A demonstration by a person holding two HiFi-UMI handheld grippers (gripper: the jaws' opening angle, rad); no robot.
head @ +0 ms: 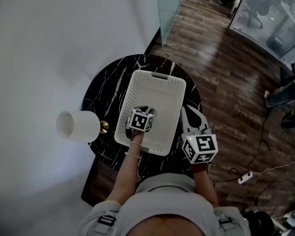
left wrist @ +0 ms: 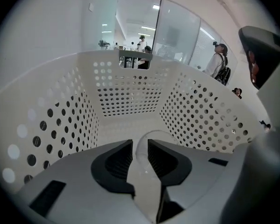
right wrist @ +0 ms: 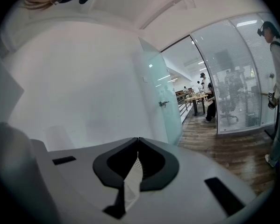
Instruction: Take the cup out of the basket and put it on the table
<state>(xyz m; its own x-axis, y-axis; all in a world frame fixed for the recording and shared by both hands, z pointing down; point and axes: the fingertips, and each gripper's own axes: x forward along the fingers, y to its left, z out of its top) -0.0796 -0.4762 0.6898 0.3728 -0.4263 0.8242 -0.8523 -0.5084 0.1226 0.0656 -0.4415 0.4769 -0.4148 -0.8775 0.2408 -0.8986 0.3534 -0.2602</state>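
White perforated plastic basket sits on round black marble table. Left gripper is inside the basket at its near left, jaws narrow and clamped on the wall of a clear plastic cup, which is in the basket. Right gripper is just right of the basket, jaws closed together, empty. White cylindrical lamp shade is at the table's left edge.

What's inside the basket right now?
The left hand-held gripper, its jaws closed on the wall of a clear cup. Nothing else shows on the basket floor ahead; the part beneath the gripper is covered.
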